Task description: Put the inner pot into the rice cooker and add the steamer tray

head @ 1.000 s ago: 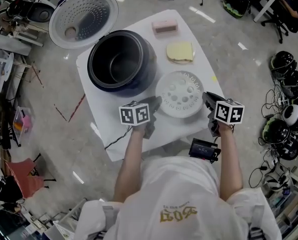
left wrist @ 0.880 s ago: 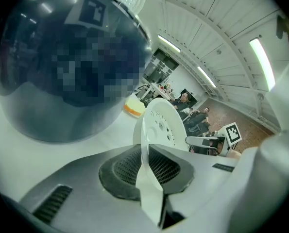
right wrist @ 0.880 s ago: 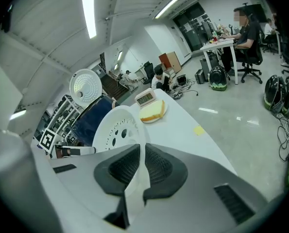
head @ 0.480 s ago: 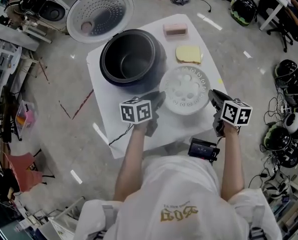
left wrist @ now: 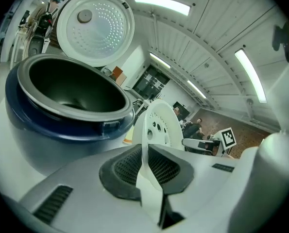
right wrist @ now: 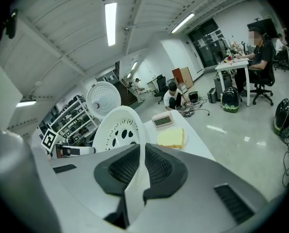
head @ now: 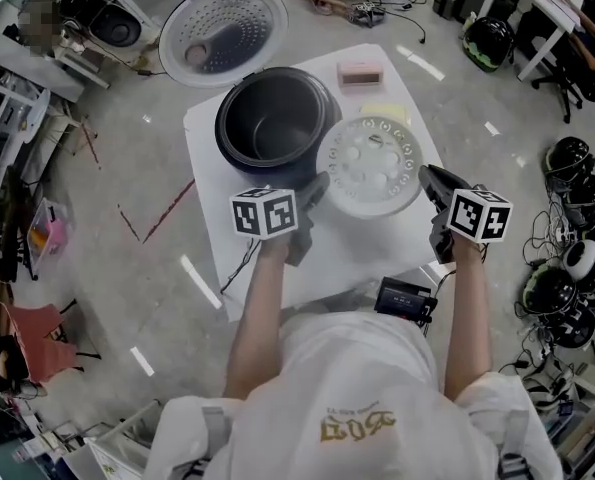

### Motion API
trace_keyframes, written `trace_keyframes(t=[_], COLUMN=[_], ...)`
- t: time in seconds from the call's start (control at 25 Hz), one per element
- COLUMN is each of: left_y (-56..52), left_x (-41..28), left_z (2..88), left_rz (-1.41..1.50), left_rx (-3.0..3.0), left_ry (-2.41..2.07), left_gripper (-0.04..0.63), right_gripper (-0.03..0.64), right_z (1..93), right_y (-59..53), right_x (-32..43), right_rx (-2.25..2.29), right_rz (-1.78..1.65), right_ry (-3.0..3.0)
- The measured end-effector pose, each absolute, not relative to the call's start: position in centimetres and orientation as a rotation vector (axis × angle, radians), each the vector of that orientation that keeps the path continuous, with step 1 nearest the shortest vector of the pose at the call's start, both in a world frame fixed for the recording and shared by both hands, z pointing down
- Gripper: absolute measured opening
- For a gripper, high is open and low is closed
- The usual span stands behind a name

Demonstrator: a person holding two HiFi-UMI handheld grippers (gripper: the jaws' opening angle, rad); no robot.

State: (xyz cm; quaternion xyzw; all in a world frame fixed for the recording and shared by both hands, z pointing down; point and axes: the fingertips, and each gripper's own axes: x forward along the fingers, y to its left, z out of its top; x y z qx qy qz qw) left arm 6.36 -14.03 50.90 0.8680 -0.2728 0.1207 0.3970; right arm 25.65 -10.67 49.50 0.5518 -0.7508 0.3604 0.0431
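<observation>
Now both tongs are clenched on the tray [head: 372, 163], one at each side; the left tongs [head: 315, 190] pinch its near-left rim, and the left gripper view shows the thin white edge of the tray [left wrist: 159, 126] squeezed between the dark pads of the left tongs [left wrist: 144, 161]; the right tongs [head: 427, 178] grip the opposite rim, and the right gripper view shows the same tight bite by the right tongs [right wrist: 141, 163] on the tray [right wrist: 116, 127]. Seen from the head, the tray hangs flat between the two, holes up, just right of the cooker [head: 235, 158] and overlapping its rim a little; it hides most of the yellow block [head: 385, 111] behind it. The pot [head: 269, 133] already sits inside the cooker; its dark bowl [left wrist: 71, 84] fills the blue body [left wrist: 52, 123]. The lid [head: 222, 28] stands open behind the cooker. A pink scale [head: 360, 73] lies at the far edge of the white table [head: 312, 268]; from the right gripper it [right wrist: 162, 121] lies just beyond the block [right wrist: 170, 137].
</observation>
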Motion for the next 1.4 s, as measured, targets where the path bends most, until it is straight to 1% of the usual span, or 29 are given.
trace_keyframes(t=[0.4,0.56,0.72,1.0,1.24,1.4], left_y=[-16.0,-16.2,-16.4,-16.5,-15.8,-15.5], left_x=[3.9,3.7,1.6,0.4,-4.0,-4.6], left_z=[46.5,44.9,42.5,42.6,41.3,41.3], left_rz=[0.169,0.124,0.072,-0.002,-0.067,-0.083], left_rx=[2.209,2.214,2.213,2.167,2.113,2.1], left_ry=[-0.757,-0.777,-0.842,-1.001,-1.094,-1.12], left_gripper=[0.054,0.055,0.057,0.054,0.051,0.051], right_gripper=[0.044,0.044,0.045,0.044,0.044,0.044], right_z=[45.8,45.2,43.8,42.9,41.1,41.3], right_y=[-14.5,-15.2,-17.0,-19.0,-19.6,-19.8], right_x=[23.7,23.5,21.4,20.2,15.4,14.6], right_rx=[1.566,1.521,1.452,1.288,1.152,1.12], right_rz=[1.013,1.036,1.041,0.97,0.927,0.928], right_ry=[-2.41,-2.442,-2.485,-2.565,-2.628,-2.638])
